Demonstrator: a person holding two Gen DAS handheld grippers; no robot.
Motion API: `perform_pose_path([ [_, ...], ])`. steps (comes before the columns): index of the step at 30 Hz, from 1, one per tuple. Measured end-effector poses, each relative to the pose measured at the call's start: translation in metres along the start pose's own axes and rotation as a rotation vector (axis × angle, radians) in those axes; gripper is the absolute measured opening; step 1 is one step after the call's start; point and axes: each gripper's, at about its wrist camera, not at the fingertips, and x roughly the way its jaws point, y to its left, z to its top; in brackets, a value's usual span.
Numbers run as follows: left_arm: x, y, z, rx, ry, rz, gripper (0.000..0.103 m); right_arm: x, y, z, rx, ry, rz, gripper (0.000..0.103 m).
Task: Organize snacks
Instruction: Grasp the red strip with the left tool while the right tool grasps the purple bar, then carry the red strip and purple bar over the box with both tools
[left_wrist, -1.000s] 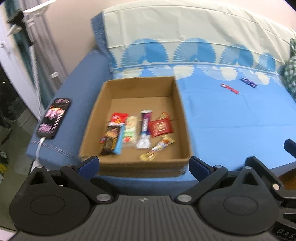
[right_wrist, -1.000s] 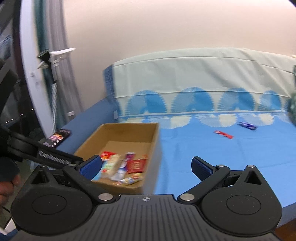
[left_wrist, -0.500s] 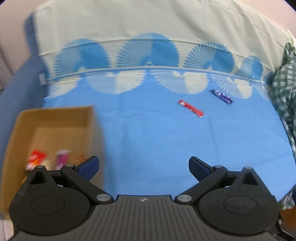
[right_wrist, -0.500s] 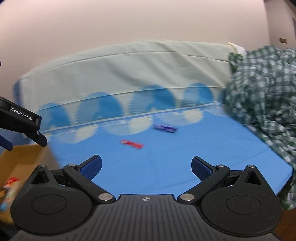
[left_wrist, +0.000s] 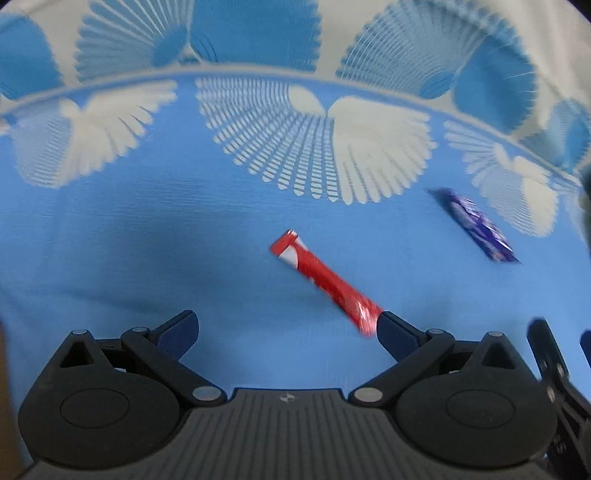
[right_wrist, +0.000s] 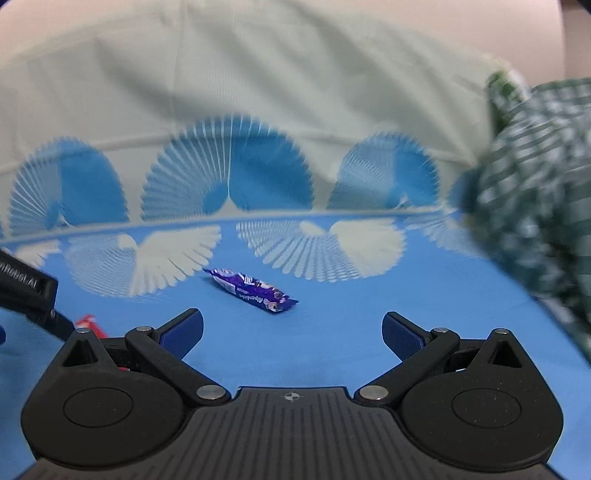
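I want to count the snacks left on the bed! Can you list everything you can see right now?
Red snack bar: one, red with a white patch at one end, lying on the sheet just ahead of the left gripper.
Purple snack bar: one, purple, on the sheet ahead of the right gripper.
Bed sheet: one, blue with pale fan shapes, under both snacks.
Checked cloth: one, green and white, bunched at the right.
Left gripper: one, black with blue pads, jaws wide apart, empty.
Right gripper: one, black with blue pads, jaws wide apart, empty.

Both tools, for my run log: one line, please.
left tool: open, near red snack | right tool: open, facing purple snack | both on blue sheet
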Motion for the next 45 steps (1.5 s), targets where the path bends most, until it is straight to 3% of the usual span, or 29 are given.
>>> perform_pose_path([
  [4, 0.032, -0.001, 0.014, -0.037, 0.038, -0.034, 0.103, 0.071, 0.011, 0.012, -0.028, -0.001, 0.005, 0.102],
  [9, 0.041, -0.007, 0.02, 0.007, 0.02, -0.005, 0.103, 0.135, 0.031, 0.025, -0.08, 0.064, 0.019, 0.102],
  [10, 0.04, -0.008, 0.018, 0.017, 0.016, -0.006, 0.102, 0.146, 0.037, 0.026, -0.111, 0.092, 0.015, 0.1],
  [11, 0.039, -0.007, 0.016, 0.03, 0.009, -0.004, 0.101, 0.151, 0.04, 0.026, -0.132, 0.103, 0.016, 0.089],
  [12, 0.035, -0.007, 0.013, 0.043, -0.007, 0.019, 0.091, 0.154, 0.044, 0.025, -0.155, 0.108, 0.024, 0.082],
  [14, 0.028, -0.007, 0.007, 0.077, -0.044, 0.056, 0.066, 0.146, 0.044, 0.023, -0.145, 0.088, 0.07, 0.038],
  [15, 0.023, -0.004, 0.005, 0.088, -0.059, 0.042, 0.03, 0.143, 0.045, 0.021, -0.142, 0.095, 0.078, 0.03],
  [16, 0.021, -0.001, 0.005, 0.089, -0.056, 0.021, 0.008, 0.139, 0.047, 0.019, -0.15, 0.097, 0.077, 0.021],
  [19, 0.016, 0.015, -0.001, 0.075, -0.023, -0.03, 0.007, 0.123, 0.048, 0.011, -0.151, 0.103, 0.075, 0.019],
  [25, -0.017, 0.058, -0.062, 0.112, -0.001, -0.028, 0.007, 0.054, 0.04, -0.024, 0.034, 0.155, 0.083, 0.016],
  [33, -0.106, 0.121, -0.164, 0.138, 0.012, -0.026, 0.007, -0.089, 0.075, -0.068, 0.259, 0.192, 0.12, 0.016],
  [41, -0.232, 0.174, -0.235, 0.182, -0.131, -0.021, 0.007, -0.255, 0.11, -0.06, 0.22, 0.12, 0.217, 0.016],
  [45, -0.293, 0.209, -0.277, 0.194, -0.207, 0.003, 0.007, -0.325, 0.145, -0.058, 0.192, 0.114, 0.295, 0.016],
])
